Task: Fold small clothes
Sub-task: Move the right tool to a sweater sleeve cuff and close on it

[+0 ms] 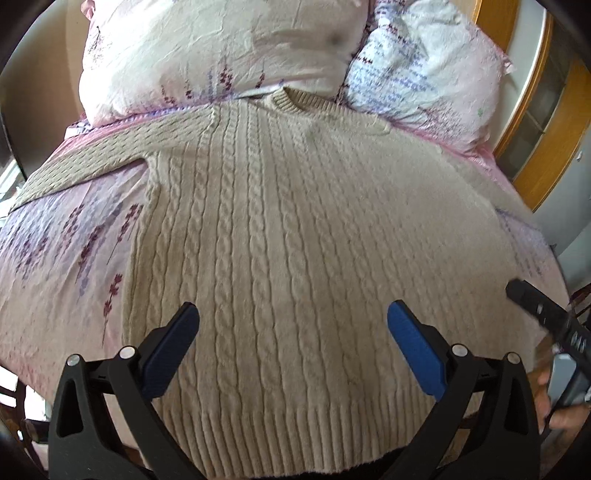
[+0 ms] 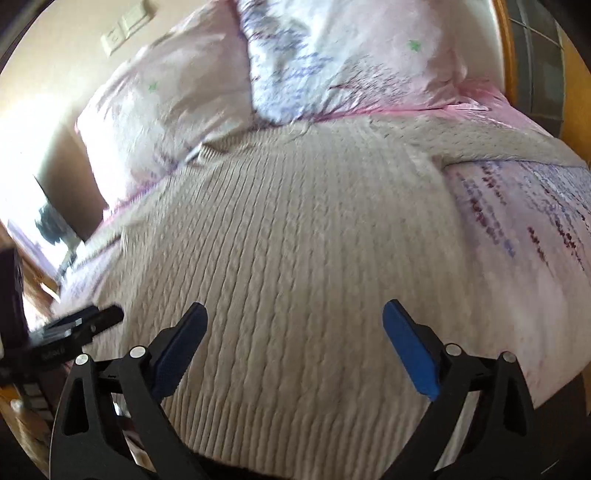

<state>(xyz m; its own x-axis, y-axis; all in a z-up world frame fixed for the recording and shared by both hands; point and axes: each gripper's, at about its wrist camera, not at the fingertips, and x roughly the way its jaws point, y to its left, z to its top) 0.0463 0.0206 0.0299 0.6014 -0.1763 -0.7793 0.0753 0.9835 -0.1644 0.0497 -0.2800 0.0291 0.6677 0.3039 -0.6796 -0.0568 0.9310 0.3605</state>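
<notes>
A beige cable-knit sweater (image 1: 295, 229) lies flat on the bed, collar toward the pillows, ribbed hem toward me, one sleeve stretched out to the left. It also fills the right wrist view (image 2: 295, 240), where its other sleeve runs off to the upper right. My left gripper (image 1: 293, 314) is open and empty, hovering over the sweater's lower body above the hem. My right gripper (image 2: 293, 314) is open and empty over the lower body too. The right gripper's finger (image 1: 546, 317) shows at the right edge of the left wrist view. The left gripper's tip (image 2: 88, 319) shows at the left of the right wrist view.
The bed (image 1: 55, 258) has a pink sheet with purple flower print. Two pillows (image 1: 221, 51) (image 1: 421, 74) lie past the collar. A wooden frame (image 1: 554, 122) stands at the right. A wall with a light switch (image 2: 125, 26) is behind the bed.
</notes>
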